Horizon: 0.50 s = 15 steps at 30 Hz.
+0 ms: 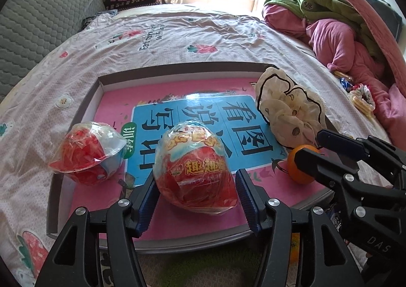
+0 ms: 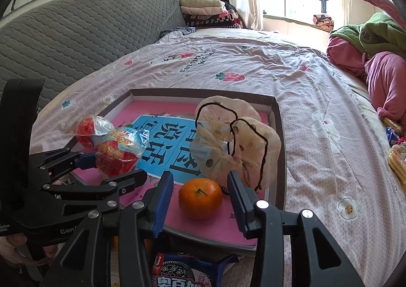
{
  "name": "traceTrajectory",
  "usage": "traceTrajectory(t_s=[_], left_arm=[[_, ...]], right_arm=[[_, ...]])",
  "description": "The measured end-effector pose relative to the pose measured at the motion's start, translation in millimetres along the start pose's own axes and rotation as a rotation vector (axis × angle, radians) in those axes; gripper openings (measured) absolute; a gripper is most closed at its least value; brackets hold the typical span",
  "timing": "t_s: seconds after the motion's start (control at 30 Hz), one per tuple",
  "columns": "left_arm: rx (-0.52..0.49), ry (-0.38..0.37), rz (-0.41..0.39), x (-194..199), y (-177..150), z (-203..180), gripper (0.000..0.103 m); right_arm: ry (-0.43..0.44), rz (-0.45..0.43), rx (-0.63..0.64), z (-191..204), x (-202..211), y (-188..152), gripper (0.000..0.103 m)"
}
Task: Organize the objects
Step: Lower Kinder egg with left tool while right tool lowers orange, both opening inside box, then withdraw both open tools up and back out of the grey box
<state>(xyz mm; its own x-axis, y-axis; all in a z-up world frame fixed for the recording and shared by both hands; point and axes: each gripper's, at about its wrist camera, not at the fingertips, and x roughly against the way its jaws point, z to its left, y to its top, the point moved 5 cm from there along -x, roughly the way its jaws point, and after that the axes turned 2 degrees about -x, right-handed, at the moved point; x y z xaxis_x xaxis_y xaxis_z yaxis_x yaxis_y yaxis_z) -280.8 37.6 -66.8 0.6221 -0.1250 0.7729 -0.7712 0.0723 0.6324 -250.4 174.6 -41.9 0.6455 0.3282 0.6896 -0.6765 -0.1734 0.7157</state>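
Observation:
A shallow box lid [image 1: 99,84] [image 2: 277,119] lies on the bed with a pink and blue book inside. My left gripper [image 1: 195,200] is open with its fingers on either side of a wrapped red toy egg [image 1: 196,170] [image 2: 119,155] that rests on the book. A second wrapped egg [image 1: 88,155] [image 2: 92,131] sits on the lid's left edge. My right gripper [image 2: 200,208] is open around an orange [image 2: 200,198] [image 1: 302,165] that rests on the book. A cream scrunchie [image 1: 289,109] [image 2: 236,145] lies behind the orange.
A grey quilted headboard [image 1: 38,33] stands at the left. Pink and green bedding [image 1: 337,33] is piled at the right, with snack packets [image 1: 360,96] beside it. A blue biscuit packet [image 2: 182,271] lies under my right gripper. Folded blankets [image 2: 205,10] are stacked by the window.

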Motion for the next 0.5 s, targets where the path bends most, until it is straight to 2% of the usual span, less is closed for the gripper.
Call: traceTrajectory(t_s=[0.5], left_arm=[[-0.013,0.004,-0.012,17.6,1.3,-7.1,0.063]], right_arm=[[0.015,-0.05,-0.025,-4.9,16.5,8.8,0.046]])
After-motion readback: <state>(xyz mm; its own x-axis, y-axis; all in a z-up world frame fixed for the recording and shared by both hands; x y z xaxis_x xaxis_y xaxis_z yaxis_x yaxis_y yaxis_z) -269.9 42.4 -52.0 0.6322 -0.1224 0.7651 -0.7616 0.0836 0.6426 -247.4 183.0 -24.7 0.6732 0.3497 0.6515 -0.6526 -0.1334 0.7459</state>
